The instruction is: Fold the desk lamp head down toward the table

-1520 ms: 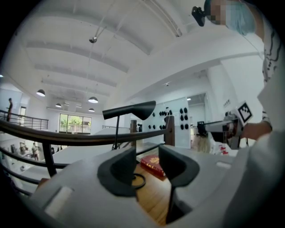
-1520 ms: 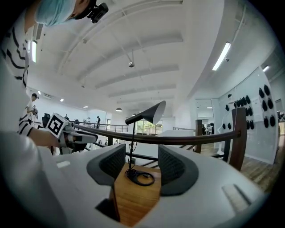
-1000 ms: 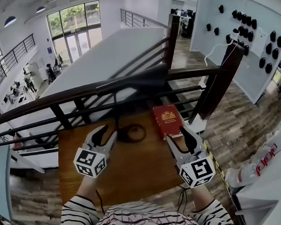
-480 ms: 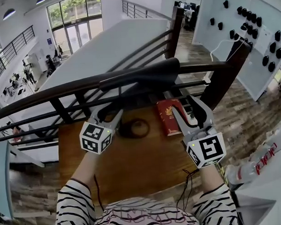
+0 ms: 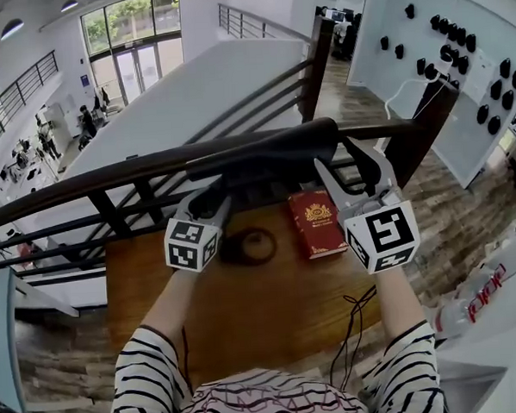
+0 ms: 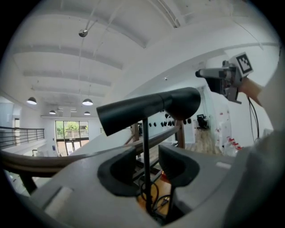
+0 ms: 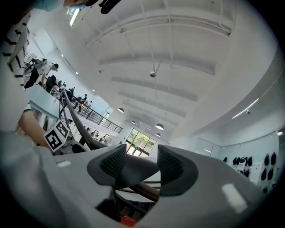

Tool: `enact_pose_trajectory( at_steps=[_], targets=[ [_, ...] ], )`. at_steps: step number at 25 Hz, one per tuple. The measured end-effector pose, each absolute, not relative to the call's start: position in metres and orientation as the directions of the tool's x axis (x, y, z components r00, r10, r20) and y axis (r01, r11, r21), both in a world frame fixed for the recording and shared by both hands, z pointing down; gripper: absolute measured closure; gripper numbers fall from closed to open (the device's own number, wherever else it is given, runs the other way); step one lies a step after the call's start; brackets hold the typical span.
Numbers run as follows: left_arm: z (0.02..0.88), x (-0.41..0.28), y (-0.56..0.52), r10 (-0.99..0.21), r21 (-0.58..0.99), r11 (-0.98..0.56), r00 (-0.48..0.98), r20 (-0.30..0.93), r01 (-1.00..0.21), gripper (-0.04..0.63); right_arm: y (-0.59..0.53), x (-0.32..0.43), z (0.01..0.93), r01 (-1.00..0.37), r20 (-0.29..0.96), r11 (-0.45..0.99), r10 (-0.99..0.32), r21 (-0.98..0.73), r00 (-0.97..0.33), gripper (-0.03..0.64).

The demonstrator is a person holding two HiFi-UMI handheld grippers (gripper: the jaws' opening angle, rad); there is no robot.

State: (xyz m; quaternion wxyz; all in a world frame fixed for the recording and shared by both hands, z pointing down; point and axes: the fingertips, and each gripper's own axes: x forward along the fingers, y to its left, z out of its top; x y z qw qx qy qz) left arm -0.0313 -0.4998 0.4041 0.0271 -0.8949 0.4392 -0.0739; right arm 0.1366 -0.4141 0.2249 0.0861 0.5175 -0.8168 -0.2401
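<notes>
Head view, centre frame: wooden table point(image 5: 246, 305).
- Lamp head point(image 5: 264, 153): black, lying roughly level, raised above the lamp base point(image 5: 250, 245) and not folded down.
- Red book point(image 5: 317, 222): flat, just right of the base.
- Your left gripper point(image 5: 210, 198): 2 jaws apart, with the thin lamp stem point(image 6: 145, 142) standing between them and a gap on either side.
- Your right gripper point(image 5: 342, 158): jaws spread at the head's right end, its dark tip showing in the gap.

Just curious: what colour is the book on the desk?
The book is red; head view.
</notes>
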Motion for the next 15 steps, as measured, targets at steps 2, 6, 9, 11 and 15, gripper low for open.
enact_pose_trajectory(
  at_steps=[2, 6, 9, 11, 15],
  targets=[
    [0.408, -0.032, -0.506, -0.782, -0.105, -0.623, 0.612, 0.117, -0.775, 0.447, -0.424, 0.133, 0.222, -0.796, -0.091, 0.348, -0.890, 0.495, -0.446, 0.413],
    [0.414, -0.034, -0.517, -0.774, -0.094, -0.632, 0.621, 0.125, -0.769, 0.483, -0.442, 0.125, 0.223, -0.780, -0.053, 0.357, -0.894, 0.513, -0.445, 0.413],
    [0.417, -0.033, -0.522, -0.763, -0.082, -0.645, 0.635, 0.124, -0.759, 0.498, -0.454, 0.121, 0.227, -0.776, -0.031, 0.362, -0.898, 0.517, -0.440, 0.413],
    [0.421, -0.030, -0.524, -0.753, -0.085, -0.657, 0.645, 0.132, -0.749, 0.511, -0.461, 0.122, 0.230, -0.779, -0.019, 0.359, -0.903, 0.514, -0.429, 0.411],
    [0.425, -0.027, -0.527, -0.733, -0.060, -0.678, 0.667, 0.131, -0.733, 0.551, -0.475, 0.132, 0.237, -0.799, -0.008, 0.337, -0.920, 0.498, -0.392, 0.411]
  ],
)
